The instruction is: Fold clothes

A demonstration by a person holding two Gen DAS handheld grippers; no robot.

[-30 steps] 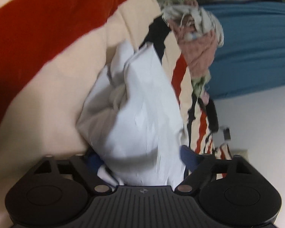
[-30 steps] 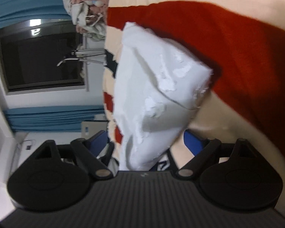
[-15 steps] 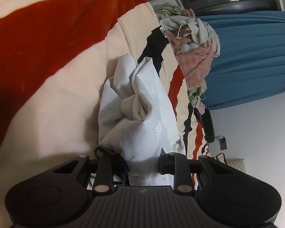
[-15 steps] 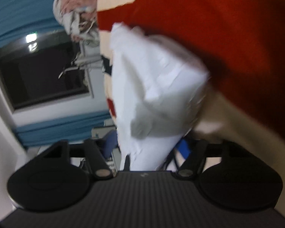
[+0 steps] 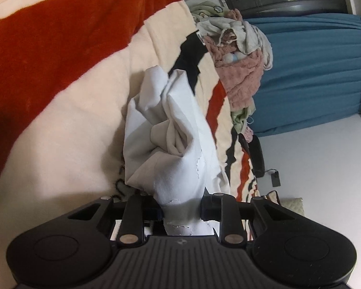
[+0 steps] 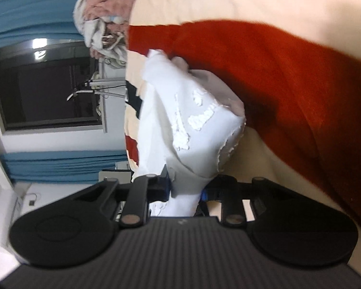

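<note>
A crumpled white garment (image 5: 175, 132) lies on a cream, red and black striped blanket (image 5: 60, 125). Its bunched lower edge runs down between the jaws of my left gripper (image 5: 180, 209), which is shut on the cloth. In the right wrist view the same white garment (image 6: 192, 120), with frayed edges and peeling white print, hangs over the blanket (image 6: 300, 84). My right gripper (image 6: 185, 187) is closing, its blue pads pinching a narrow fold of the garment.
A heap of other clothes (image 5: 238, 72), pink, white and green, sits at the blanket's far end, seen again as a heap (image 6: 108, 12) in the right wrist view. Behind it hang blue curtains (image 5: 312, 72) beside a dark window (image 6: 48, 84).
Both grippers were open around the white garment a second ago. The left closed on it first, then the right drew its jaws in onto the cloth. The garment is more bunched now.
</note>
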